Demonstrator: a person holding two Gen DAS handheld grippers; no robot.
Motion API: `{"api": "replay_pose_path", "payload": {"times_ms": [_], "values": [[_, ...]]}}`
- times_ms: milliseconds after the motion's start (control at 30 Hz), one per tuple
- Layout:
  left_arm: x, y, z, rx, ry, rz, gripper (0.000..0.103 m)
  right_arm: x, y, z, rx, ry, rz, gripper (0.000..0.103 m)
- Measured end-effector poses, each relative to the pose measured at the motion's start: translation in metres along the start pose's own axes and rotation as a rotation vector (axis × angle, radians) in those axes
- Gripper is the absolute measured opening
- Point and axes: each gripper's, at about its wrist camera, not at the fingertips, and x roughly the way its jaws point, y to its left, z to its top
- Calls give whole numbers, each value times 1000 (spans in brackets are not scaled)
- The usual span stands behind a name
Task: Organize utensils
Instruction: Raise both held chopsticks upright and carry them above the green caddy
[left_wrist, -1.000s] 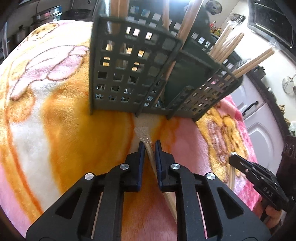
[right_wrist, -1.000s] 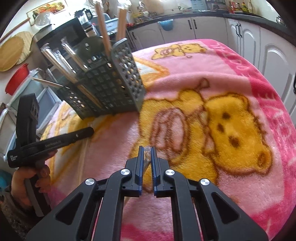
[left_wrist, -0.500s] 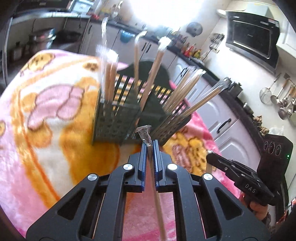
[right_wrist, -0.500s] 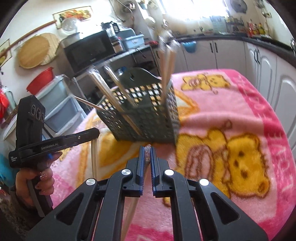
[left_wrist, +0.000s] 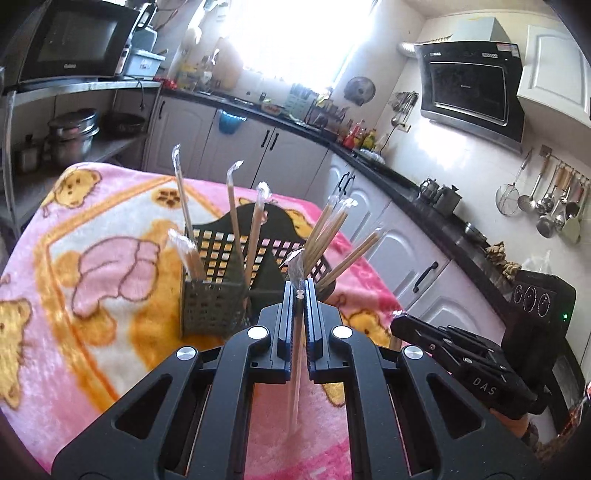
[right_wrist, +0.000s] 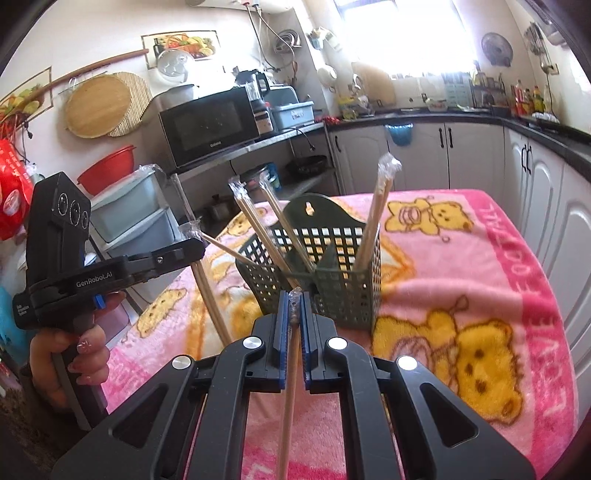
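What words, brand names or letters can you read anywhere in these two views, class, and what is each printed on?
"GenRobot.AI": side of the left gripper body, right wrist view.
"DAS": body of the right gripper, left wrist view.
"Galanz": microwave front, small, probably.
"LOVE": pink blanket border, partly legible.
Small white label on the left gripper's handle: too small to read.

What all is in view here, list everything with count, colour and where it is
Utensil basket: one, dark green, on the blanket.
Wrapped chopstick pairs: several, pale wood in clear sleeves, standing in the basket.
Blanket: one, pink with yellow bears, covering the table.
Microwave: one, black, on the shelf behind.
Range hood: one, black, on the wall.
Left gripper: black, shut on a wrapped chopstick pair.
Right gripper: black, shut on another wrapped pair.
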Motion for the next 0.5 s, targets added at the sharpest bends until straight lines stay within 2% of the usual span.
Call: {"api": "replay_pose_path", "payload": {"times_ms": [500], "values": [[-21, -14, 28, 44, -87, -11, 3, -12, 13, 31, -58, -99, 2, 6]]}}
